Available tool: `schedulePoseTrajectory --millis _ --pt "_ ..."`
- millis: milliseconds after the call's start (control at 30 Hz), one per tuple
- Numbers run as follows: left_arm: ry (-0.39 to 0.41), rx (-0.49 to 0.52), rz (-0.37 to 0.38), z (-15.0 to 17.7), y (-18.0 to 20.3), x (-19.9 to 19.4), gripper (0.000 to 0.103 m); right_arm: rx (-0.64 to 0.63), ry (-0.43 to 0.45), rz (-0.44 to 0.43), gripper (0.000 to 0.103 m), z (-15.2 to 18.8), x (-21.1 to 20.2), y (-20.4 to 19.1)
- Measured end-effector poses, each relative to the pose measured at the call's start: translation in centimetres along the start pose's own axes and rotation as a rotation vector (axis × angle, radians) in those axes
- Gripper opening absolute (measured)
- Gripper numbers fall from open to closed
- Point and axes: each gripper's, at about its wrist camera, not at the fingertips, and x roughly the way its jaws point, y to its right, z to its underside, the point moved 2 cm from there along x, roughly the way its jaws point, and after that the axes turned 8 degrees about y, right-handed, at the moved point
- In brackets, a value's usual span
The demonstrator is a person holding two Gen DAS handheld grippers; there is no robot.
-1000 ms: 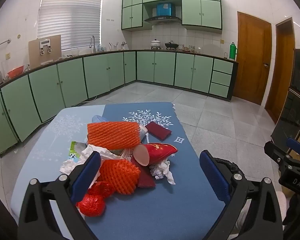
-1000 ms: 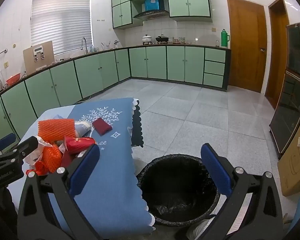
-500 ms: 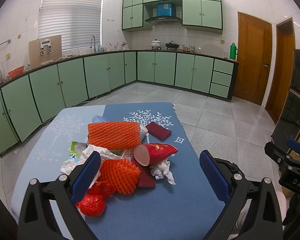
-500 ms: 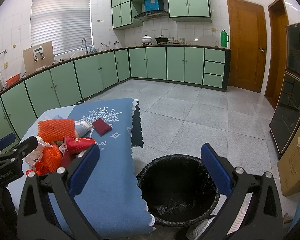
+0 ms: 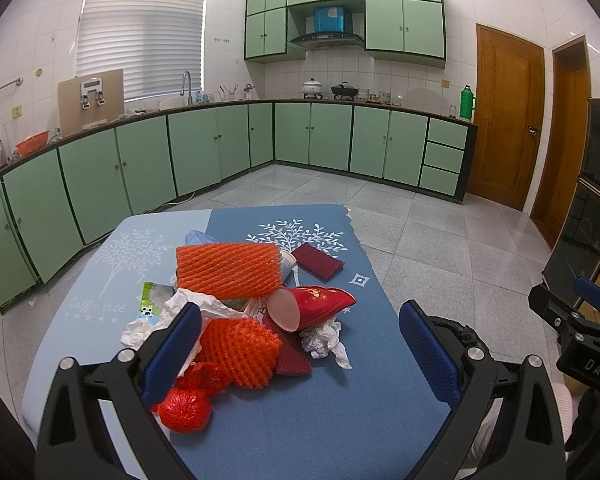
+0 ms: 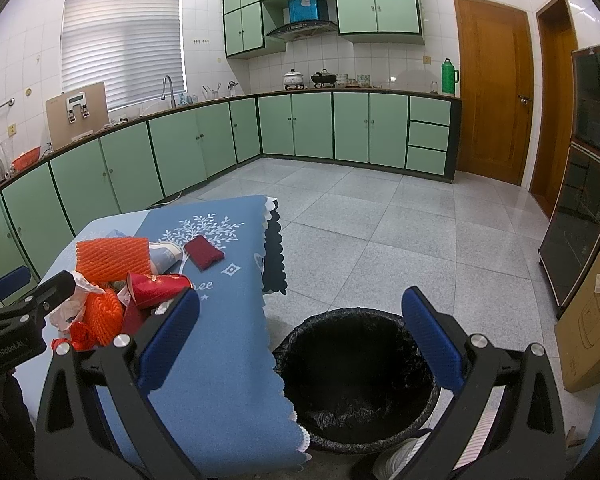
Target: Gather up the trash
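Trash lies heaped at the middle of the blue tablecloth: a flat orange foam net on top toward 12 o'clock, a rounder orange foam net under it toward 6, a tipped red paper cup at 3 o'clock of the heap, crumpled white tissue just below the cup, a red plastic wad at 7, and a dark red cloth lying apart at 1 o'clock. Both claws are spread wide and empty: the left gripper hovers over the near side of the heap, the right gripper hangs above the black-lined bin, which stands on the floor just off the table's scalloped right edge. Nothing looks collected so far, so the step in hand is likely a first pick. A good choice is the rounder net or the tissue, both close to the left claw and free at the top, so the pile does not drag along; foam nets should squash easily, so closing fully seems wise. Carrying toward 3 o'clock, the load must clear the cloth's edge before release. Open floor around the bin gives ample room; the cardboard box sits well apart at 3 o'clock.
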Motion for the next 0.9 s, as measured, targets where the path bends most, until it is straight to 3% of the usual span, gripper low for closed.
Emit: schedulePoseTrajectory --millis 900 --pt "0.000 0.001 0.000 -0.12 -0.15 -0.29 0.097 0.000 0.002 0.000 0.098 -0.16 -0.42 0.05"
